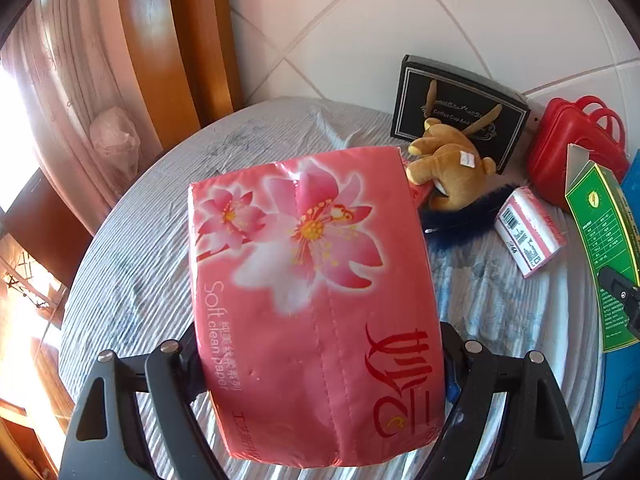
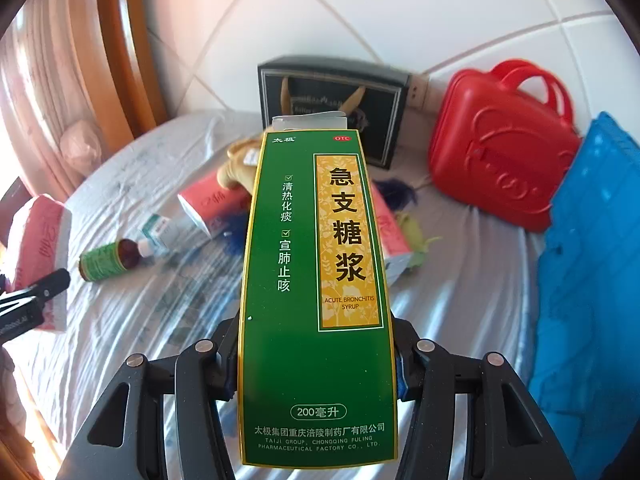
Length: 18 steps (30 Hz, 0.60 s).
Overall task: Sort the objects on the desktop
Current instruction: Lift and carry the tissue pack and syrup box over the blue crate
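Two pink tissue packs (image 2: 38, 256) (image 2: 212, 208), one green syrup box (image 2: 316, 300), one red case (image 2: 500, 160).

Your left gripper (image 1: 320, 364) points steeply downward, its jaws set wide and clamped on the sides of a pink tissue pack (image 1: 312, 280), which sticks out forward between the fingers. Your right gripper (image 2: 316, 364) tilts down the same way, jaws narrower, pressed against both sides of a green box (image 2: 316, 300).

I see white diagonal wall tiles (image 1: 460, 12), a wooden door frame (image 1: 188, 40), and pink curtains (image 1: 76, 92) at my left.
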### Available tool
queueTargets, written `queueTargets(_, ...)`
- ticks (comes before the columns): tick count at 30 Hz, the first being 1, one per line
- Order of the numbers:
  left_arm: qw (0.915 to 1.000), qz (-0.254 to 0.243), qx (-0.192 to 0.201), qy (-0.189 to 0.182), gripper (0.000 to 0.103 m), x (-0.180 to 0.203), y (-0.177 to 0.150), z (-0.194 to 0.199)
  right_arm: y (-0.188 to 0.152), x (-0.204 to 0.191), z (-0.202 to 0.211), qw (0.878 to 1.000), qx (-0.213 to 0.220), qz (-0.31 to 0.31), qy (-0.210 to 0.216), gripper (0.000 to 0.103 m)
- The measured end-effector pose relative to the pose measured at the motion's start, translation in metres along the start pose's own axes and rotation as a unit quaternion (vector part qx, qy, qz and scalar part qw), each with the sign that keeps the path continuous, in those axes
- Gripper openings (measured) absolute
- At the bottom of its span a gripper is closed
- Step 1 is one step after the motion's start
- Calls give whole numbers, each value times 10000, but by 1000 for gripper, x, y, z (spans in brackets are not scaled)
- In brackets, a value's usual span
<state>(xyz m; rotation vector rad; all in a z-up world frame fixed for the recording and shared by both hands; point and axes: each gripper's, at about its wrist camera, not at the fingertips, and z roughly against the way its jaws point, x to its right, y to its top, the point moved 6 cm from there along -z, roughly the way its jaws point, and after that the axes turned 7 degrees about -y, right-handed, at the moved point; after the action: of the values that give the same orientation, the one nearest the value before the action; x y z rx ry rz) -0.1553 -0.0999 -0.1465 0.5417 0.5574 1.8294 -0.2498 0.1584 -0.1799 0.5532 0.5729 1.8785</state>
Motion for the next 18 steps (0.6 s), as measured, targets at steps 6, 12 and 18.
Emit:
queueTargets(6, 9977, -448, 419, -277, 84, 35, 9, 46, -1, 7, 66, 9982, 540, -124, -218, 53)
queueTargets(12, 9885, -1014, 832, -756, 84, 95, 14, 90, -8, 31, 135, 9912, 1117, -426, -569, 53)
queueTargets(18, 9706, -1592, 1201, -1349, 84, 181, 16, 137, -21, 76, 199, 9784, 1577, -770, -1091, 53)
